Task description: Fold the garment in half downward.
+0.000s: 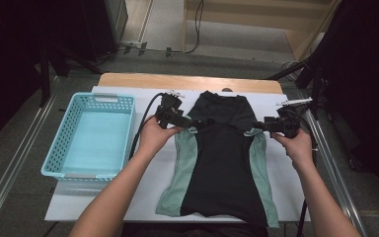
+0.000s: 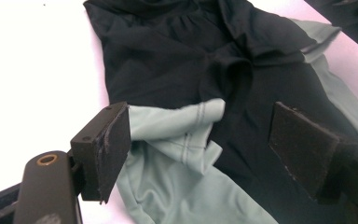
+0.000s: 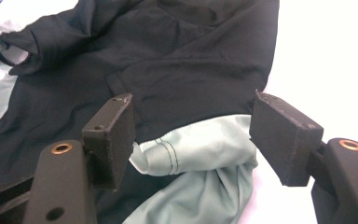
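Shirt (image 1: 222,153) is light, limp, slippery; pinch the green sleeve folds. Both hand-held grippers (image 1: 196,122) (image 1: 257,126) gape open, empty.

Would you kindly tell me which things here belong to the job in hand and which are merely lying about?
In the job:
black and pale green fabric shirt
left gripper, open
right gripper, open

Lying about:
light blue perforated plastic basket
white table cover
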Tool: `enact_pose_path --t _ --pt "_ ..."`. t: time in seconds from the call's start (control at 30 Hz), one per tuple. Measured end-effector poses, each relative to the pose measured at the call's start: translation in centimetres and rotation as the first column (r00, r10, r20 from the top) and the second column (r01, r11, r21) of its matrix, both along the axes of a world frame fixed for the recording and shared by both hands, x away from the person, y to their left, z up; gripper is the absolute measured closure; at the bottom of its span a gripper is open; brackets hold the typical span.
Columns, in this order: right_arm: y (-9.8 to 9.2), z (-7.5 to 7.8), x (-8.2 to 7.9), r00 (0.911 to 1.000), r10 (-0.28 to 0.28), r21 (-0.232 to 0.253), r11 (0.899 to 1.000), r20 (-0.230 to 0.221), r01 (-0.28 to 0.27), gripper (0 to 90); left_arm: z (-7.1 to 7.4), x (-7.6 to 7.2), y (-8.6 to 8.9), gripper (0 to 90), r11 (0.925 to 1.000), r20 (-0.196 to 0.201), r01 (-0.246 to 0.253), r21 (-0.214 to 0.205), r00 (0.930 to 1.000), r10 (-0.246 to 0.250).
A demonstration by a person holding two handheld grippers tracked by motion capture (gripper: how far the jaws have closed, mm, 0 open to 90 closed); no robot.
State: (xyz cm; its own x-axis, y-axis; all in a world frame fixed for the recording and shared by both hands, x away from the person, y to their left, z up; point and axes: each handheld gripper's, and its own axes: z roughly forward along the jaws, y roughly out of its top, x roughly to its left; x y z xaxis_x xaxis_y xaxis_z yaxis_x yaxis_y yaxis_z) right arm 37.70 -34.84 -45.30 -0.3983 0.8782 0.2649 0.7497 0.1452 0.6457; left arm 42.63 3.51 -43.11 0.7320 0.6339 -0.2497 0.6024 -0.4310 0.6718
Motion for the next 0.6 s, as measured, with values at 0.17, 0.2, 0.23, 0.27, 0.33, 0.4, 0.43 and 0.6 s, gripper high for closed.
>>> enact_pose_path --t 0.17,0.2,0.23,0.27,0.33,0.4,0.43,0.6 --pt "0.1 0.2 0.3 1.0 0.003 0.005 1.0 -0.001 -0.003 29.9 -0.1 0.7 -0.1 21.9 0.9999 0.005 -0.011 -0.007 0.9999 0.011" --pt "0.1 0.1 0.4 1.0 0.007 0.002 1.0 0.003 -0.007 29.9 -0.1 0.8 -0.2 21.9 0.9999 0.006 -0.015 -0.002 0.9999 0.015" --pt "0.1 0.1 0.6 1.0 0.007 0.002 1.0 0.003 -0.007 29.9 -0.1 0.9 -0.3 21.9 0.9999 0.009 -0.016 0.004 0.9998 0.016" --pt "0.0 0.0 0.6 1.0 0.006 0.002 1.0 0.003 -0.006 29.9 -0.1 0.9 -0.3 21.9 0.9998 0.01 -0.018 0.006 0.9998 0.018" --pt "0.0 0.0 0.8 1.0 0.004 0.0 1.0 0.001 -0.004 29.9 -0.1 1.1 -0.4 21.9 0.9997 0.015 -0.023 0.006 0.9996 0.023" --pt "0.0 -0.1 1.0 1.0 0.003 0.001 1.0 0.0 -0.003 29.9 -0.2 1.3 -0.5 21.9 0.9997 0.013 -0.025 0.003 0.9996 0.025" --pt "0.0 -0.1 1.1 1.0 0.002 0.0 1.0 0.001 -0.002 29.9 -0.2 1.4 -0.5 21.9 0.9997 0.014 -0.024 0.003 0.9996 0.024" --pt "0.0 -0.3 1.8 1.0 0.004 -0.002 1.0 0.001 -0.004 29.9 -0.4 1.9 -0.5 22.4 0.9989 0.021 -0.039 -0.024 0.999 0.04"
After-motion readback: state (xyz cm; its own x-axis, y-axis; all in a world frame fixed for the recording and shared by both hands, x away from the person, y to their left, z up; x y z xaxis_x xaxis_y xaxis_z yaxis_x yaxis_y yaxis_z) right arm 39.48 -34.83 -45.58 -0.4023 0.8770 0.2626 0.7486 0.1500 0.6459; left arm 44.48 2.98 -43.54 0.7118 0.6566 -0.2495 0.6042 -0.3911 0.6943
